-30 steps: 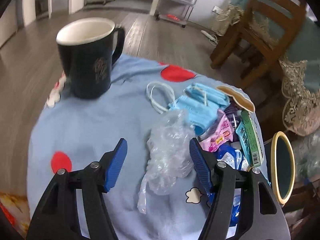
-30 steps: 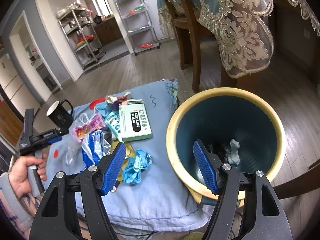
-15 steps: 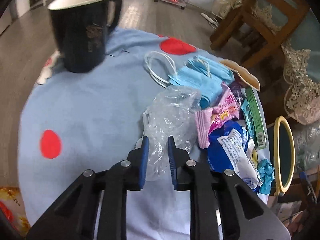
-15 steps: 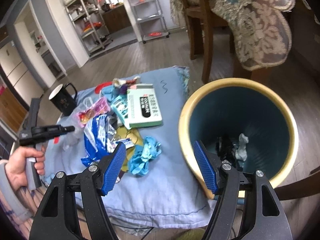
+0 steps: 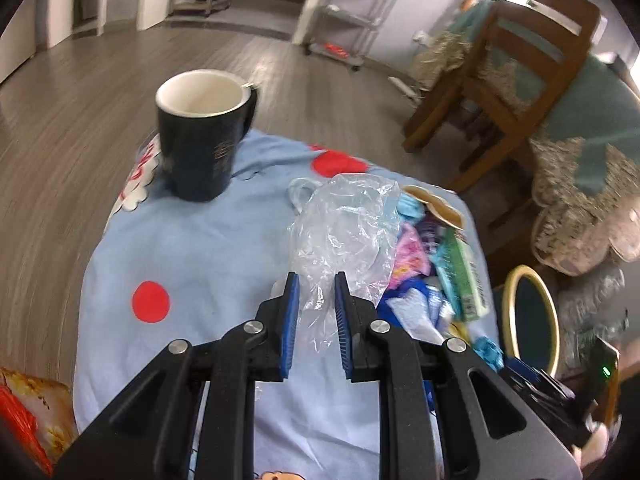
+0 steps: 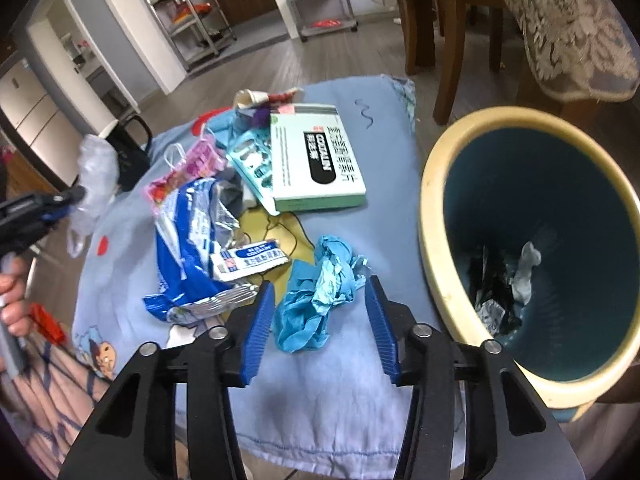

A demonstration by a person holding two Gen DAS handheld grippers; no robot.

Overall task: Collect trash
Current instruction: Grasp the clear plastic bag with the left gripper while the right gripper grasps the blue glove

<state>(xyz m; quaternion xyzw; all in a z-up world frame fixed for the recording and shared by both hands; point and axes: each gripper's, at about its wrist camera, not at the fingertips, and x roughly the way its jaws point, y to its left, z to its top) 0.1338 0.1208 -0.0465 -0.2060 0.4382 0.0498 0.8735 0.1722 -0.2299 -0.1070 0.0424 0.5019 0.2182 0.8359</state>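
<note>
You have 2 grippers, 1 mug (image 5: 200, 136) and 1 bin (image 6: 532, 240) beside the blue cloth (image 5: 192, 256). Your left gripper (image 5: 316, 300) is clenched on 1 clear, crinkled plastic bag (image 5: 344, 224), lifted above the cloth. Your right gripper (image 6: 320, 316) is closing around 1 crumpled blue tissue (image 6: 320, 284), pads apart from it.

— What's up top there? 
— A dark mug (image 5: 200, 136) with a white inside, standing upright on the blue cloth (image 5: 192, 248) with red dots.
— And behind it?
— Grey wood floor (image 5: 72, 92), a wooden chair (image 5: 516, 68), a lace-edged tablecloth (image 6: 572, 36), and metal shelving (image 6: 188, 12) by the far wall.
</note>
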